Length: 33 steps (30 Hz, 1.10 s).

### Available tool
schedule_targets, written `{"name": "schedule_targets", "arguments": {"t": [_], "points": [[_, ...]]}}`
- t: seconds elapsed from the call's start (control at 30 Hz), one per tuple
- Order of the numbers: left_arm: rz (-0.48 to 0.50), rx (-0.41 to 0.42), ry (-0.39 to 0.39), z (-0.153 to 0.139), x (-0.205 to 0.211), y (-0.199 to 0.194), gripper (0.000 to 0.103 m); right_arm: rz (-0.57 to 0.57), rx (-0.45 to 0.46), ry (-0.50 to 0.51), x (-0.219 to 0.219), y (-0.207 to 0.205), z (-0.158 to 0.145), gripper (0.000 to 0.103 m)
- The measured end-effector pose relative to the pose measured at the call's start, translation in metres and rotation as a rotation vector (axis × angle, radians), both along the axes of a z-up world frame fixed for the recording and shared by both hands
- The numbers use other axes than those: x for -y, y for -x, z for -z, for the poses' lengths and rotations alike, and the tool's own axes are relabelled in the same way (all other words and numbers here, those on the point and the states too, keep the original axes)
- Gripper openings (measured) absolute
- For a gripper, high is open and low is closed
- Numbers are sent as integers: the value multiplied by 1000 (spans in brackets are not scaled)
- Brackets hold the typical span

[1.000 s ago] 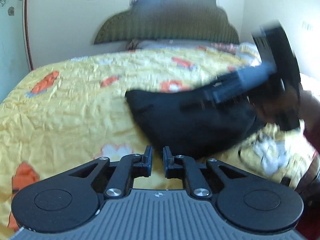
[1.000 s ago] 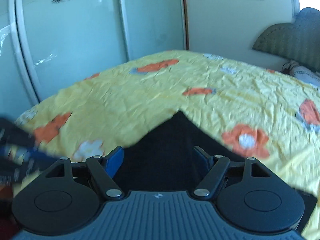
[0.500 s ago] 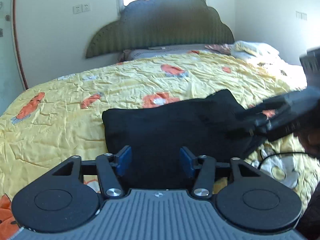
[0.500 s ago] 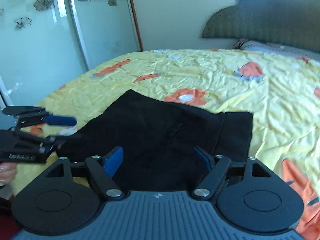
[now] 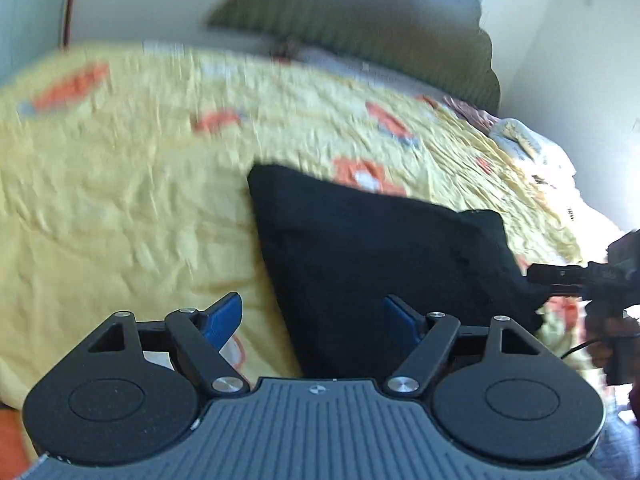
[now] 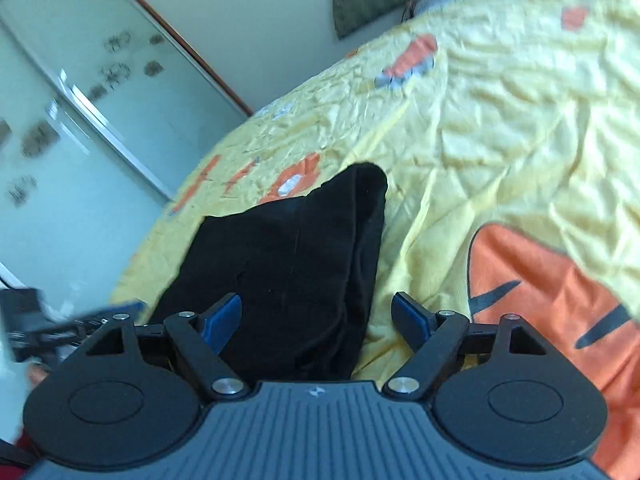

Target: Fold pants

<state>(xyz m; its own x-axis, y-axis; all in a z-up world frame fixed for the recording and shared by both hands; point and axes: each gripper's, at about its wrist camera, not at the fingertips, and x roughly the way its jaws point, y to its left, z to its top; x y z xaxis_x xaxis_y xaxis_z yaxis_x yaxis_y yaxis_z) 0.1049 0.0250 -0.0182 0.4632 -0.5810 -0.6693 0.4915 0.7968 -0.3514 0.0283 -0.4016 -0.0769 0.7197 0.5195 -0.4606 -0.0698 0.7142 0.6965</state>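
The black pants (image 5: 384,256) lie folded in a compact stack on the yellow bedspread (image 5: 120,200). They also show in the right wrist view (image 6: 296,264). My left gripper (image 5: 314,318) is open and empty, above the stack's near left edge. My right gripper (image 6: 318,320) is open and empty, above the stack's near right edge. The right gripper (image 5: 560,276) shows at the far right of the left wrist view, beside the pants. The left gripper (image 6: 80,320) shows blurred at the left of the right wrist view.
A dark green headboard (image 5: 360,32) stands at the far end of the bed. White bedding (image 5: 536,152) lies at the bed's right side. A glass-door wardrobe (image 6: 60,140) stands to the left of the bed. A large orange print (image 6: 560,300) marks the bedspread.
The left gripper went from shut to wide open. Both grippers have tilted and moved apart toward the stack's two sides. The pants have settled into a flat folded stack.
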Motion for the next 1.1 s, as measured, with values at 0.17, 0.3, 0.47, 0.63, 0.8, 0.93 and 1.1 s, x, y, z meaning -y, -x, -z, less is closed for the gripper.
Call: {"name": "schedule_targets", "arguments": {"t": [0.17, 0.3, 0.47, 0.63, 0.8, 0.93, 1.1], "points": [[111, -155, 121, 19, 8, -24, 81, -123, 17, -147, 8, -27, 9, 83], [126, -173, 211, 26, 20, -35, 91, -194, 33, -222, -2, -54, 12, 84], [46, -177, 253, 32, 18, -39, 58, -148, 16, -141, -10, -61, 11, 54], [15, -90, 180, 23, 19, -25, 29, -76, 23, -91, -15, -34, 8, 28], [13, 87, 131, -15, 23, -9, 19, -89, 137, -6, -36, -39, -33, 25], [-33, 193, 97, -45, 16, -26, 18, -145, 238, 72, -59, -63, -73, 25], [-94, 277, 41, -68, 4, -75, 18, -148, 305, 105, -83, -116, -95, 25]]}}
